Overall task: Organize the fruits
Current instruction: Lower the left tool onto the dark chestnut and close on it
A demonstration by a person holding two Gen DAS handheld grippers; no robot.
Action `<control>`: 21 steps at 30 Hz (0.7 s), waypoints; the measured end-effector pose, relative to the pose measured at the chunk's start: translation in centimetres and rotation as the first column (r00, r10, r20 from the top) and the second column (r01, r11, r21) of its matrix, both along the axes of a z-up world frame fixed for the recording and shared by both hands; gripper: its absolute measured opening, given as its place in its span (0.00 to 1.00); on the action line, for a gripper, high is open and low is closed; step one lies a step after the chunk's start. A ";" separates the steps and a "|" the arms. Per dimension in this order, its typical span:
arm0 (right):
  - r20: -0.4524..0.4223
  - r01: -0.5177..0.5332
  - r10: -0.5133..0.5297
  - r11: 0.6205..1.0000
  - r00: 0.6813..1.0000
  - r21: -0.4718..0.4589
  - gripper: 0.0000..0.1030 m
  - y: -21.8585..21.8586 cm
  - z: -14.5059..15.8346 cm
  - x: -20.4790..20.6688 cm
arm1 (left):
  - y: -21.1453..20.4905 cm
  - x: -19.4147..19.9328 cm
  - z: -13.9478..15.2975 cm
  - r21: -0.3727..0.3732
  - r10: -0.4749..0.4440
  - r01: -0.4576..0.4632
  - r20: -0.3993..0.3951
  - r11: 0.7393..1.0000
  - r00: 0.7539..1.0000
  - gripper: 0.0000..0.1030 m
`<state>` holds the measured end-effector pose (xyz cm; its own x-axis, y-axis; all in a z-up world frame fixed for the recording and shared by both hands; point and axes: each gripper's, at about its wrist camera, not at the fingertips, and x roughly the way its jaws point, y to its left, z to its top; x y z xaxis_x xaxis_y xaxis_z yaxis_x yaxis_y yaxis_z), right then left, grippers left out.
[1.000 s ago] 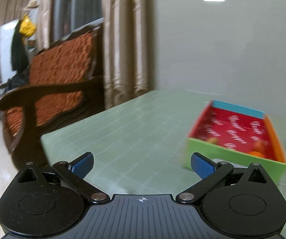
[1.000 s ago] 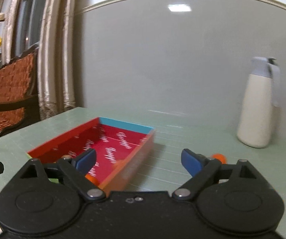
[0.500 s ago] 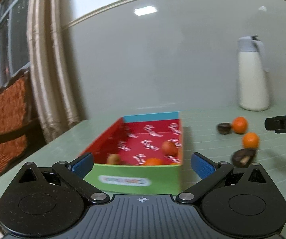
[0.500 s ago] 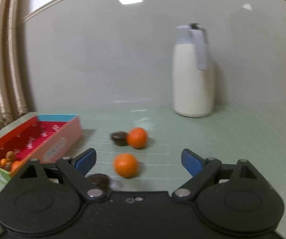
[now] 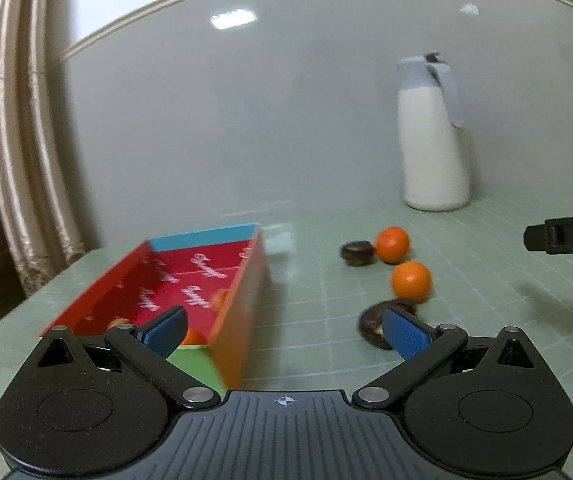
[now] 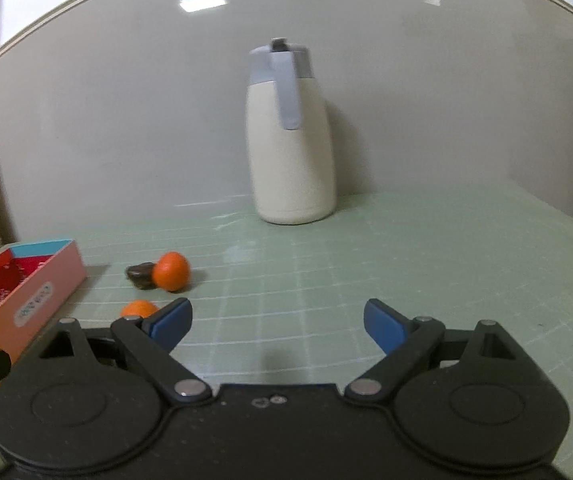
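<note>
Left wrist view: the left gripper (image 5: 284, 330) has matte black linkage arms and ribbed blue pads; its jaws stand spread wide with nothing between them.
Right wrist view: the right gripper (image 6: 277, 320) is of the same build, jaws spread wide over bare table, nothing pinched.
Table (image 6: 406, 264): a pale green surface with a faint grid of light lines and a slight sheen.
Box (image 5: 242, 280): a shallow rectangular cardboard tray at about 9 o'clock from the left gripper; red printed lining with white script, light blue far wall, orange side wall, green near wall. It is motion-blurred. Small round orange and brownish fruits lie in its near end, partly hidden behind the left pad.
Far orange (image 5: 392, 244): a smooth round fruit on the table, at 1 o'clock from the left gripper, touching a dark fruit (image 5: 357, 253) that is squat, glossy and brown-black.
Near orange (image 5: 411, 281): round, just behind a second dark fruit (image 5: 374, 322), flattish with a paler patch, partly behind the right-hand blue pad.
Right view fruits: one orange (image 6: 171, 271) beside a dark fruit (image 6: 140, 275) at 10 o'clock; another orange (image 6: 139, 309) peeks over the left-hand finger.
Jug (image 6: 290, 136): a tall cream vessel, rounded shoulders, grey-blue lid and strap handle, upright at 12 o'clock against the plain grey wall.
</note>
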<state>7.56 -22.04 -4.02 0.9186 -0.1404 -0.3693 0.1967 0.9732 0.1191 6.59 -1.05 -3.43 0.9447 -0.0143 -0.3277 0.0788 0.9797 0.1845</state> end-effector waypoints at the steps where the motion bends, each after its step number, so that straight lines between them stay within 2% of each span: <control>1: -0.003 0.006 -0.006 1.000 1.000 0.002 0.90 -0.3 -0.1 -0.1 | -0.3 0.1 -0.1 -0.001 -0.009 0.009 -0.006 1.000 1.000 1.00; 12: -0.009 0.046 -0.047 0.999 0.999 -0.003 0.92 -2.3 -0.7 -1.2 | -3.5 1.8 -1.4 -0.006 -0.073 0.073 -0.076 0.997 0.994 1.00; 21: -0.011 0.063 -0.063 0.998 0.998 0.011 0.92 -3.3 -0.8 -1.7 | -5.0 4.3 -2.2 -0.061 -0.110 0.102 -0.144 0.993 0.983 0.99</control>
<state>5.88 -25.34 -4.79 0.9041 -0.1935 -0.3809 0.2588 0.9574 0.1280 10.90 -6.04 -5.63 0.8784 -0.1328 -0.4592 0.2052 0.9723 0.1114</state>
